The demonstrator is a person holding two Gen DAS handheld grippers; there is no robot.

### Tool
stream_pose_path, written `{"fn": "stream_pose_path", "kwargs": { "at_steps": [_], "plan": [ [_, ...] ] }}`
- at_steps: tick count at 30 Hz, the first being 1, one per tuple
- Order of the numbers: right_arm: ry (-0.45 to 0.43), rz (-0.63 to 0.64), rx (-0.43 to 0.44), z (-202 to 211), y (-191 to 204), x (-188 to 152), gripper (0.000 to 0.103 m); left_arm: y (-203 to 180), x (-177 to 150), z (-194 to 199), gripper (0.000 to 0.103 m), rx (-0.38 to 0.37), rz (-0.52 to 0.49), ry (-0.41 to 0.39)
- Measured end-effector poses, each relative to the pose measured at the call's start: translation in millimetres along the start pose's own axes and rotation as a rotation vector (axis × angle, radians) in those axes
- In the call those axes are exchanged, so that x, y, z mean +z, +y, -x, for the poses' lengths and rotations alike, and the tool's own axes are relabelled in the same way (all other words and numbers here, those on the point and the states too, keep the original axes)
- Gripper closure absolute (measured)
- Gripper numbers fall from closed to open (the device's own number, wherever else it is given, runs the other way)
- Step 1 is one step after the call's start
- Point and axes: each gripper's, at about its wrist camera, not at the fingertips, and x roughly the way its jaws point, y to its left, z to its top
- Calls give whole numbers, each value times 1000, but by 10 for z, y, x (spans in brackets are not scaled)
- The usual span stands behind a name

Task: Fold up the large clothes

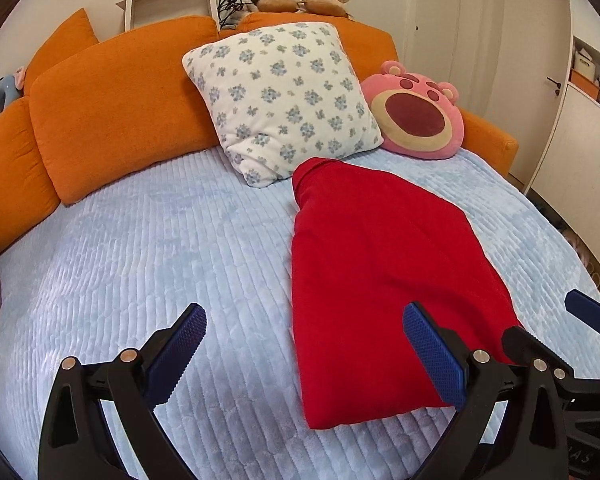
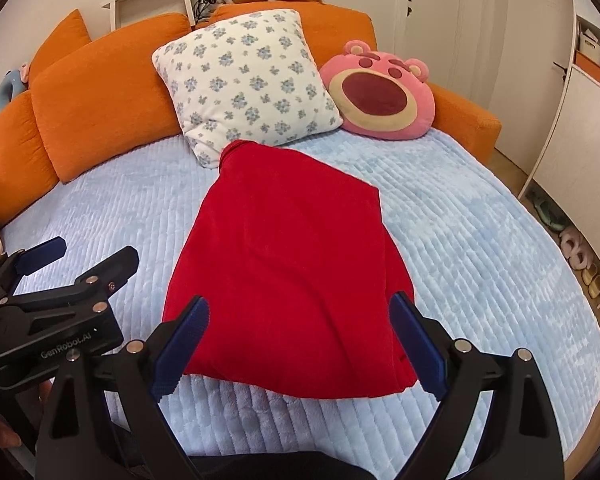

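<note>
A red garment [image 1: 376, 280] lies folded into a long strip on the light blue quilted bed cover [image 1: 160, 248], running from near the front edge back to the floral pillow. It also shows in the right wrist view [image 2: 288, 276]. My left gripper [image 1: 304, 316] is open and empty, hovering above the cover at the garment's near left edge. My right gripper [image 2: 300, 308] is open and empty, its jaws straddling the garment's near end from above. The right gripper shows at the right of the left wrist view [image 1: 548, 320]; the left gripper shows at the left of the right wrist view [image 2: 92, 252].
A floral pillow [image 1: 284, 100] and a pink bear cushion [image 1: 420, 116] lean at the head, touching the garment's far end. Orange cushions [image 1: 116, 112] ring the back. A cupboard [image 1: 580, 152] stands right; slippers [image 2: 580, 256] lie on the floor.
</note>
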Motion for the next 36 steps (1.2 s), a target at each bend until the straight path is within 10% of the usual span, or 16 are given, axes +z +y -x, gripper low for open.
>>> {"fn": "stream_pose_path", "kwargs": {
  "at_steps": [36],
  "plan": [
    [-51, 30, 79, -223, -185, 20, 13, -221, -8, -207, 3, 80, 41, -40]
  ]
}}
